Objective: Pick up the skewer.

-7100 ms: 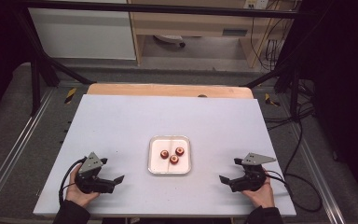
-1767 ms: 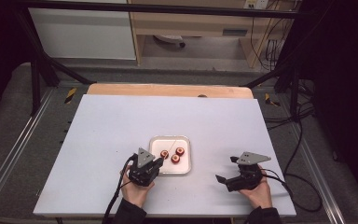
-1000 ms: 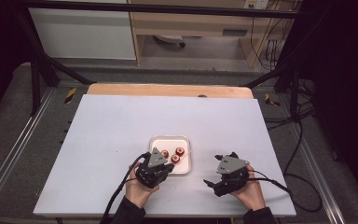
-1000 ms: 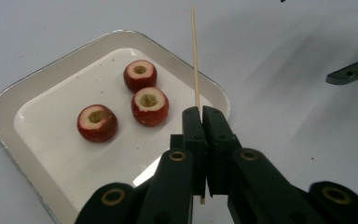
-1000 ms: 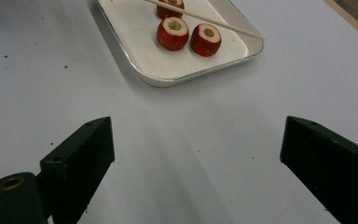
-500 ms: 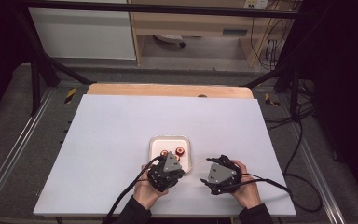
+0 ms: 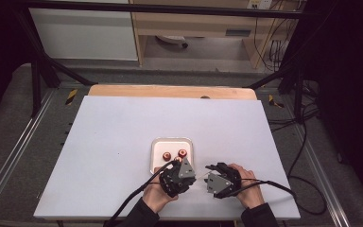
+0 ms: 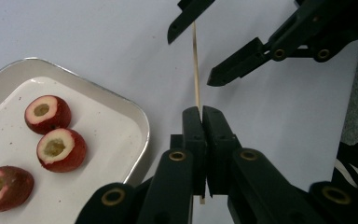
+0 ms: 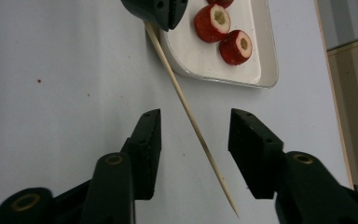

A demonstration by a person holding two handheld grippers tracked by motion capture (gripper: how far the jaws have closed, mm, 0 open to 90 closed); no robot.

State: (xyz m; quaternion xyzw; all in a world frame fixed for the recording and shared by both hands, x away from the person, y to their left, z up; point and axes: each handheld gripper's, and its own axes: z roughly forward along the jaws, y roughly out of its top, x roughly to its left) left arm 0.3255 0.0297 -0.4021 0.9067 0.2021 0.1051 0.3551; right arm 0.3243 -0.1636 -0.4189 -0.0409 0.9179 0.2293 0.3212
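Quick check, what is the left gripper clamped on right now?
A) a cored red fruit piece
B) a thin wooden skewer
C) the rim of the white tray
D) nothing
B: in the left gripper view the left gripper has its fingers shut on the thin wooden skewer, beside the white tray where the cored red fruit pieces lie untouched.

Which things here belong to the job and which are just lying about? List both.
In the job:
- wooden skewer, clamped in the left gripper
- right gripper, jaws just closing around the skewer, not yet touching it
- cored red fruit pieces
- white tray

Lying about:
- cables beside the table
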